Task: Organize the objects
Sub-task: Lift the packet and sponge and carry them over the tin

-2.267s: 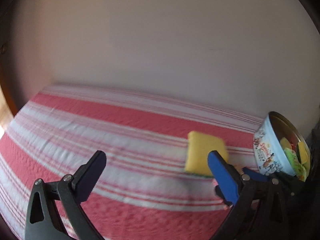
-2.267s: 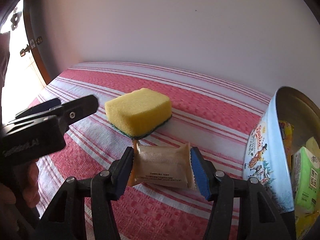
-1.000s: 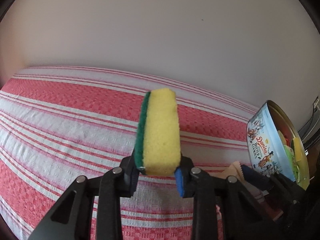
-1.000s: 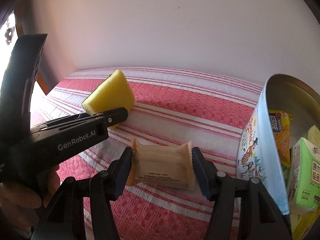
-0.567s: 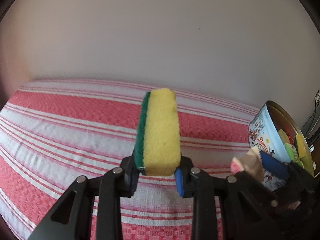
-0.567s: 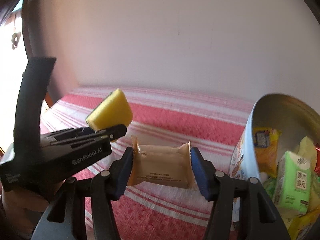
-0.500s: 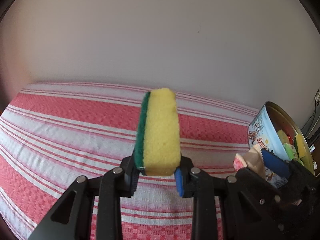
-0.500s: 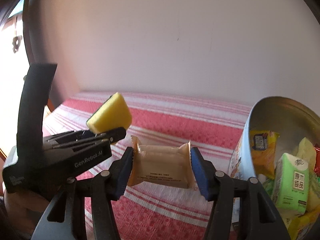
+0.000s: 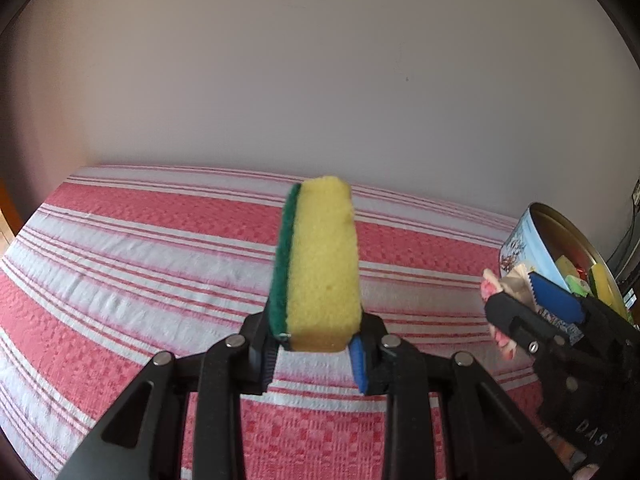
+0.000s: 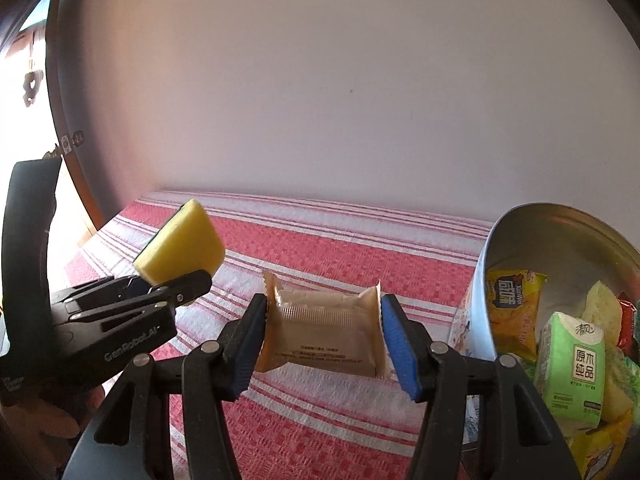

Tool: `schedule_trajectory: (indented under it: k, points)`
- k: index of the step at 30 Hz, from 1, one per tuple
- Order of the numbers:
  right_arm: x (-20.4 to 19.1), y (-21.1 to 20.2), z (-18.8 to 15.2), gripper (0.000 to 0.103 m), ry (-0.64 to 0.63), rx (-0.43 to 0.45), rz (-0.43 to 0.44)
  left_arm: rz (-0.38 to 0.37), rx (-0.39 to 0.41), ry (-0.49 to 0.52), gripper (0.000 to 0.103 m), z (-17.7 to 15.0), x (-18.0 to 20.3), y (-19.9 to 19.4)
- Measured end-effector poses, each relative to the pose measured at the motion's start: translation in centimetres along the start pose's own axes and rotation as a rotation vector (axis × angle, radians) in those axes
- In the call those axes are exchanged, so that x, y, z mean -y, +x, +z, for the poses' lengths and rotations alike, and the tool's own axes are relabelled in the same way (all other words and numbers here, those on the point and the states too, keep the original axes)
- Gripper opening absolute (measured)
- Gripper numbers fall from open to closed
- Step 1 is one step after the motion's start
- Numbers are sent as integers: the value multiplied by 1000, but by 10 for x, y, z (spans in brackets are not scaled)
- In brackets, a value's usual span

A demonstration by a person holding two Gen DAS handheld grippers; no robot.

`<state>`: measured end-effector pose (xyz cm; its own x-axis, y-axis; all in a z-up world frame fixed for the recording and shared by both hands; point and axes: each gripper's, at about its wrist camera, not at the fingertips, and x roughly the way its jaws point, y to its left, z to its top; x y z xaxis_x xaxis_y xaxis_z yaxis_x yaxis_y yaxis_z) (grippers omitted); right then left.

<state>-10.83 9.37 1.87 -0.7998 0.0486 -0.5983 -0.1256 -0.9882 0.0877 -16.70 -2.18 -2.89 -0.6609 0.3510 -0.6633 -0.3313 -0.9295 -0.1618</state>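
Moved: both tools have lifted their loads off the striped cloth since the first frames, when the sponge and packet lay on it; the tin now sits closer on the right.
Right tool [image 10: 322,334]: clenched on the packet [image 10: 325,330], pads pressing its two crimped ends; the packet hangs clear of the cloth, just left of the tin.
Packet handling: light, thin crinkly film, likely slippery; the end grip bows it a little, so a hold across the flat body would be surer. Contents may crush.
Left tool [image 9: 314,354]: clenched on the sponge [image 9: 318,264], gripped at its lower end and standing upright, green scrub side to the left, above the cloth.
Sponge handling: very light, soft and springy; it squashes under the pads, so grip is safe anywhere and a drop harms nothing.
Tin [image 10: 560,240]: round, open, at the cloth's right edge, already holding snack packs and a green tissue pack [image 10: 572,364].
Writing: "GenRobot.AI" on the left tool's body; Chinese characters on the tissue pack and on a yellow snack pack [image 10: 512,312]; small print on the packet is too fine to read.
Cloth [image 10: 340,240]: red and white stripes, running back to a plain wall.
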Motion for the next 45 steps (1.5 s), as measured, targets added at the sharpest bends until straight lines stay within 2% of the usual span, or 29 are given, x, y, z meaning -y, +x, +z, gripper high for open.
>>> schedule_trajectory:
  k: [2, 3, 8, 16, 22, 27, 32, 45]
  points:
    - [0, -6, 1, 59, -3, 17, -10, 5, 16, -10, 28, -5, -20, -19]
    - [-1, -9, 2, 59, -9, 27, -17, 16, 23, -20, 28, -1, -4, -24]
    - [-7, -21, 8, 59, -32, 69, -40, 27, 46, -60, 28, -5, -7, -35]
    - [-11, -49, 15, 59, -52, 146, -71, 25, 103, -28, 28, -12, 16, -59]
    - [-1, -70, 19, 59, -54, 197, -110, 13, 112, -22, 28, -14, 41, -70]
    - [16, -91, 19, 59, -37, 240, -145, -8, 118, -2, 28, -17, 58, -71]
    - [39, -112, 18, 59, 2, 268, -174, -41, 129, 53, 28, -20, 96, -77]
    - [118, -149, 8, 59, 97, 285, -240, -114, 127, 134, 28, -17, 179, -77]
